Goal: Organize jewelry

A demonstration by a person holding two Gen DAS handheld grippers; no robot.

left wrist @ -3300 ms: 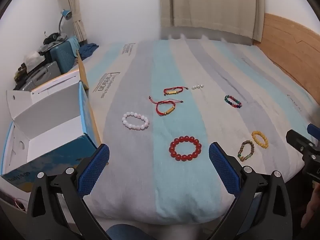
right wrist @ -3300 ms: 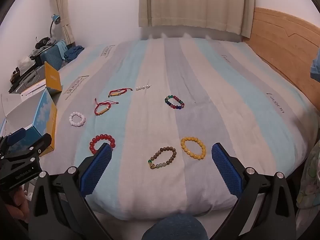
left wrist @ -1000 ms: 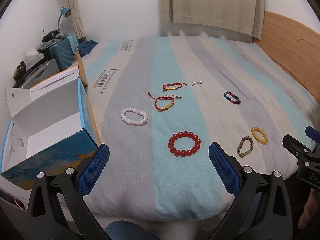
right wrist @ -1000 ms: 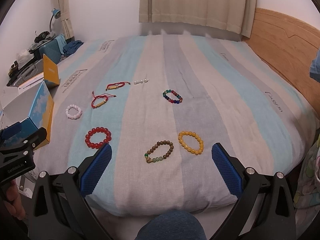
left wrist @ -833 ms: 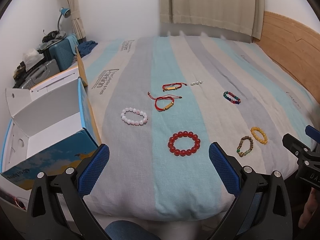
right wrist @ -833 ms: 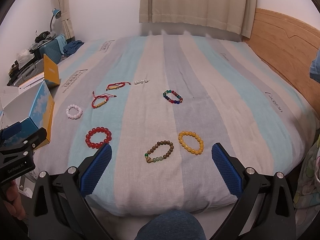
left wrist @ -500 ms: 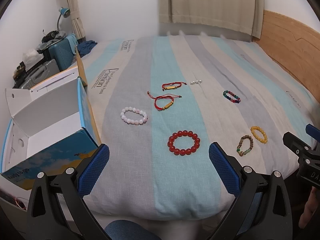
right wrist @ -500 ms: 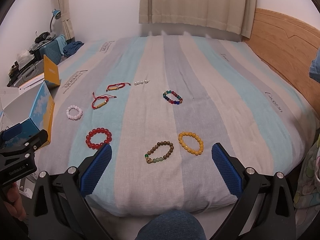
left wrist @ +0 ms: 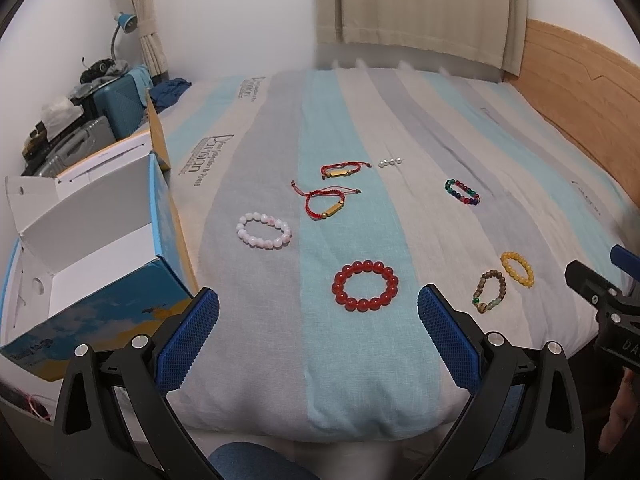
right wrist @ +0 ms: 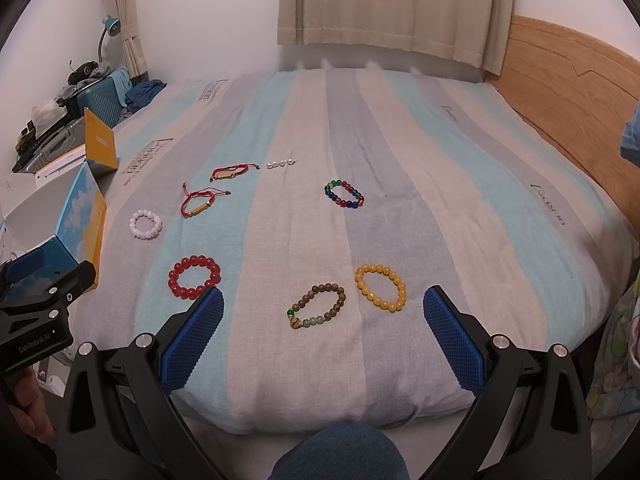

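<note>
Several bracelets lie on the striped bed. A red bead bracelet [left wrist: 365,286] [right wrist: 194,277] lies nearest my left gripper [left wrist: 318,338], which is open and empty above the bed's front edge. A brown bead bracelet [right wrist: 318,306] and a yellow bead bracelet [right wrist: 380,287] lie just ahead of my right gripper [right wrist: 322,336], also open and empty. Farther back are a pale pink bracelet [left wrist: 264,231], two red cord bracelets [left wrist: 326,204] [left wrist: 340,170], a multicoloured bead bracelet [right wrist: 344,194] and a short string of pearls [left wrist: 389,162].
An open blue and white box [left wrist: 92,248] stands at the bed's left edge, empty inside. Suitcases [left wrist: 116,108] and clutter are behind it. A wooden headboard [right wrist: 568,92] runs along the right. Curtains hang at the back wall.
Both grippers have shifted only slightly; the views drifted a little. The jewelry has not moved.
</note>
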